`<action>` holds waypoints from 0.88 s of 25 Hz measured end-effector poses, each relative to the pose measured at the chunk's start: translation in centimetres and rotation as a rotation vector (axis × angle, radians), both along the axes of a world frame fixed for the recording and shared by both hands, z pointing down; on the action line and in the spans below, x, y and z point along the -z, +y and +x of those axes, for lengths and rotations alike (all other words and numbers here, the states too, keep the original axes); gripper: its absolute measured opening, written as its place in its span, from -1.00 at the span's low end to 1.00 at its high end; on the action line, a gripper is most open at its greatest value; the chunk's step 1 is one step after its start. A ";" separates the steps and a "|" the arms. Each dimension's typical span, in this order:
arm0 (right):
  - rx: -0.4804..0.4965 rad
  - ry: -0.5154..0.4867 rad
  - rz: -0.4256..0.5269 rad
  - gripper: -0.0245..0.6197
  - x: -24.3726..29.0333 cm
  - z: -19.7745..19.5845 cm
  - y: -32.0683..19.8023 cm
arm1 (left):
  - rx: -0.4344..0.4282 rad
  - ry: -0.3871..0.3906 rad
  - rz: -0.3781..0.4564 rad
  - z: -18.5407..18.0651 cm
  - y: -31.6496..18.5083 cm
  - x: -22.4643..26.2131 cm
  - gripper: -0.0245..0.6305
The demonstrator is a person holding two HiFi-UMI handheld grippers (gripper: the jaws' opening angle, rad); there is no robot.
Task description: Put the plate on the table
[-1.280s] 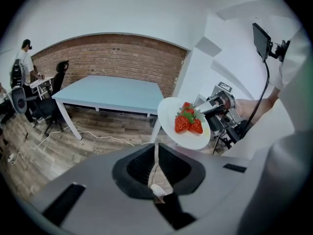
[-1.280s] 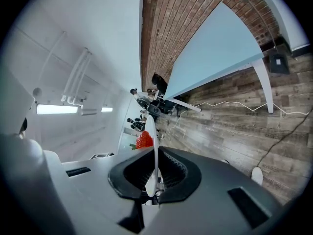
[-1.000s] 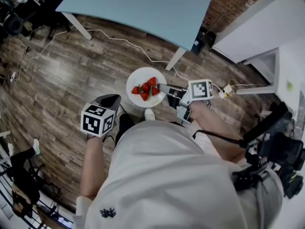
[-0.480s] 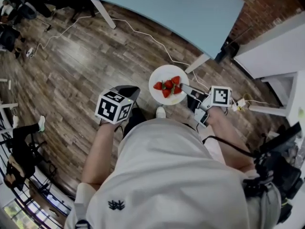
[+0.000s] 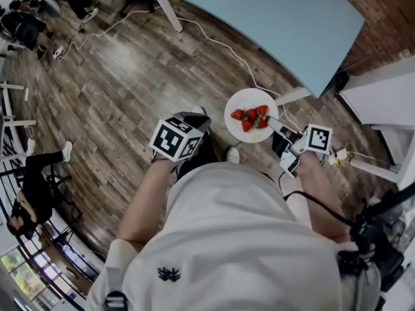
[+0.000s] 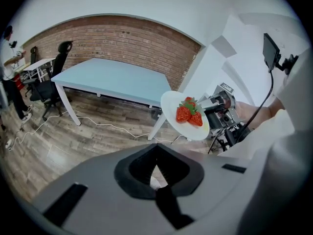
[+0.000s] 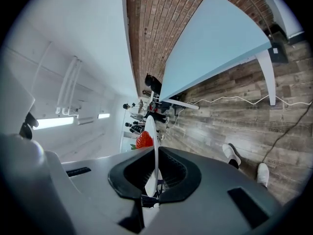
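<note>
A white plate (image 5: pixel 241 126) carrying several strawberries (image 5: pixel 251 116) hangs level above the wooden floor, short of the light-blue table (image 5: pixel 279 11). My right gripper (image 5: pixel 277 129) is shut on the plate's right rim. In the right gripper view the plate (image 7: pixel 155 153) runs edge-on between the jaws of the right gripper (image 7: pixel 155 180), with a strawberry (image 7: pixel 144 140) on its left face. My left gripper (image 5: pixel 194 119) is held to the plate's left, apart from it, shut and holding nothing. The left gripper view shows the left gripper (image 6: pixel 156 173), the plate (image 6: pixel 172 104) and the table (image 6: pixel 107 77) beyond.
White cables (image 5: pixel 214 37) trail across the wooden floor by the table legs (image 5: pixel 165 8). White furniture (image 5: pixel 382 102) stands at the right and a brick wall (image 6: pixel 117 40) behind the table. Office chairs (image 6: pixel 51 77) are at the far left. My shoes (image 7: pixel 234 154) show below.
The person has stepped toward the table, which now sits closer in the head view. Both grippers and the plate have shifted rightward together; the right gripper's hold on the plate is unchanged.
</note>
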State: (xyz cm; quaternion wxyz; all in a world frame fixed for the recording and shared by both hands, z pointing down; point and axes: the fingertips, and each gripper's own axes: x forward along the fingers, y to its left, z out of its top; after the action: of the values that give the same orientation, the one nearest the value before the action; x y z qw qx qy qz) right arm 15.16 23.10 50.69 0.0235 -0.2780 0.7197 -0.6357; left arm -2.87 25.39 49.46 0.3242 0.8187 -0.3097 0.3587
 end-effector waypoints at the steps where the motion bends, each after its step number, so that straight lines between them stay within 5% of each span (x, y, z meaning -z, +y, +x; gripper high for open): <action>1: -0.003 -0.004 0.003 -0.85 0.0 -0.5 -0.7 | -0.010 -0.002 -0.002 -0.3 -0.6 -0.1 -0.92; 13: -0.133 0.016 -0.002 -0.85 1.7 -6.1 -14.2 | -0.161 0.017 -0.155 -4.9 -13.2 -1.0 -0.92; 22: -0.185 0.016 0.018 -0.85 3.0 -11.2 -23.1 | -0.236 -0.048 -0.170 -9.8 -20.7 -1.0 -0.92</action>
State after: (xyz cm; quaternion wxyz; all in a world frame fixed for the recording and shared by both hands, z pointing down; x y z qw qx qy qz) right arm 3.99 -0.01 47.71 0.0789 -0.3481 0.6968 -0.6222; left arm -12.63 4.72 50.43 0.3405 0.8101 -0.1877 0.4388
